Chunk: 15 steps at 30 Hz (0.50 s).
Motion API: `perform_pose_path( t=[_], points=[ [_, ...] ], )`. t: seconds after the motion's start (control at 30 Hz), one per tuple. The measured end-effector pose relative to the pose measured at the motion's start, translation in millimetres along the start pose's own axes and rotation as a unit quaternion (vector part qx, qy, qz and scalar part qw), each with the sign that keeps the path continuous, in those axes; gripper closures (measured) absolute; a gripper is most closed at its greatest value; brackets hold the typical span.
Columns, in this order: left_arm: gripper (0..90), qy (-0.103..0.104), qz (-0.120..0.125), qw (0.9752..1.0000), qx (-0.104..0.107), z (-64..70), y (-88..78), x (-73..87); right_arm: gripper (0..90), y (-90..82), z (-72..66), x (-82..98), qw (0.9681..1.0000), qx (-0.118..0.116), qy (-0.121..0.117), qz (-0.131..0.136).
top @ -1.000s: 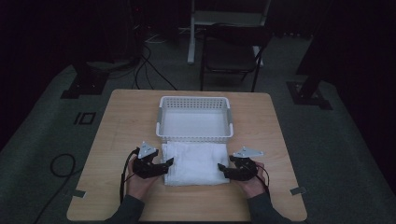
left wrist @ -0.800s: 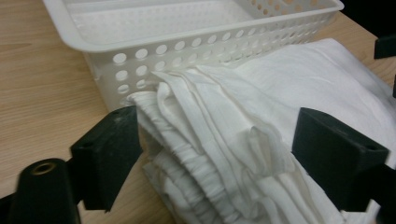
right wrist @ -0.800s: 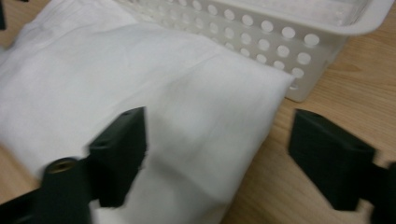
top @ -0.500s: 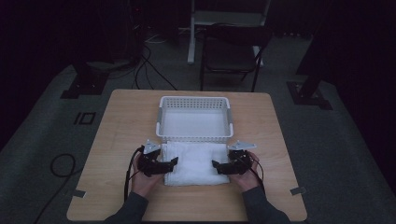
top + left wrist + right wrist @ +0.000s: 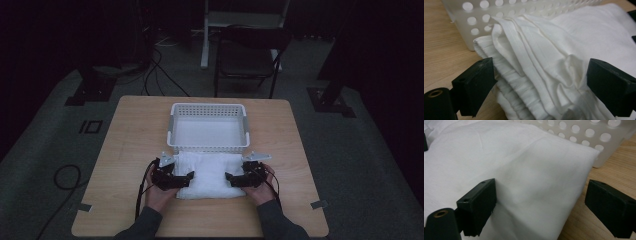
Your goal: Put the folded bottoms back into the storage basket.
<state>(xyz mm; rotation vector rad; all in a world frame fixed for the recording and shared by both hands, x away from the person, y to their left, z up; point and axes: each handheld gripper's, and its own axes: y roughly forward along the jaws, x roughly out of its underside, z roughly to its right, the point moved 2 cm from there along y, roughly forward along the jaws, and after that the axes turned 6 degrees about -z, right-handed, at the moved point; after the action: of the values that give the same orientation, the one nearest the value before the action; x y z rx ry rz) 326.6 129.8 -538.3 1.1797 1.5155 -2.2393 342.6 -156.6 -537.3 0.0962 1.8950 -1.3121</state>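
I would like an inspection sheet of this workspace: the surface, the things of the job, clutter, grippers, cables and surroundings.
Surface: wooden table, tape pieces at its near corners.
Job's things: folded white cloth lies flat, its far edge against the white perforated basket; the basket looks empty.
Clutter: nothing seen.
Grippers: left gripper at the cloth's left end, jaws have just been opening, folds lie between them unpressed; right gripper at the right end, jaws have just opened wide and straddle the cloth's corner.
Cables: one trails from each gripper; more cables on the floor.
Surroundings: dark room, chair behind the table, stand bases on the floor.
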Motion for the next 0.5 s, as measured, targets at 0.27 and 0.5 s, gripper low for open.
perform_pose_path(
  t=[0.27, 0.5],
  points=[
    [1.3, -0.017, -0.028, 0.9992, 0.024, -7.9, 13.1, 5.3, 10.2, 5.6, -0.8, 2.4, 1.0, -0.001, 0.0, -0.008],
    [1.1, -0.016, -0.03, 0.9989, 0.034, -10.7, 15.8, 6.4, 10.1, 9.3, 1.9, 4.5, 0.9997, -0.014, 0.013, -0.011]
  ],
)
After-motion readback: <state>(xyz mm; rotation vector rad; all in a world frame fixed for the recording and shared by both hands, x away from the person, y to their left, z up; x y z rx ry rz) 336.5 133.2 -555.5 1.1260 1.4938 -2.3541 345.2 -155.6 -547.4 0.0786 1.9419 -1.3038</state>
